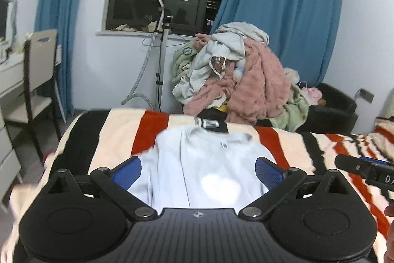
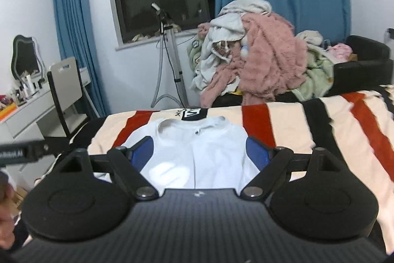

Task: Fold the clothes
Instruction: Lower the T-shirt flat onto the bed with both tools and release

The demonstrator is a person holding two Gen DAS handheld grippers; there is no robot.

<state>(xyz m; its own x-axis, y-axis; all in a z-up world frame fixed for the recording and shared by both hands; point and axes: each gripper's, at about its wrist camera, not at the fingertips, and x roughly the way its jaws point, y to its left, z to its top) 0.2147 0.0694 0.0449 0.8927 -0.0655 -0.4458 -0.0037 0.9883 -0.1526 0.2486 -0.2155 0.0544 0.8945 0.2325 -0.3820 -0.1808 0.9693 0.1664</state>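
Two grippers are held wide apart, nothing between the jaws: left gripper (image 1: 198, 170), right gripper (image 2: 200, 152). White shirt (image 2: 197, 152) is laid flat on striped blanket (image 1: 110, 130), black garment (image 2: 194, 114) touching its collar. Clothes pile (image 1: 236, 75) is heaped behind. Desk clutter (image 2: 27, 88) is seen only from right wrist.

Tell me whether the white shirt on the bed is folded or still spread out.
Partly folded: the white shirt lies flat on the striped blanket, collar away, with straight narrow sides and no sleeves showing. Its lower part is hidden.
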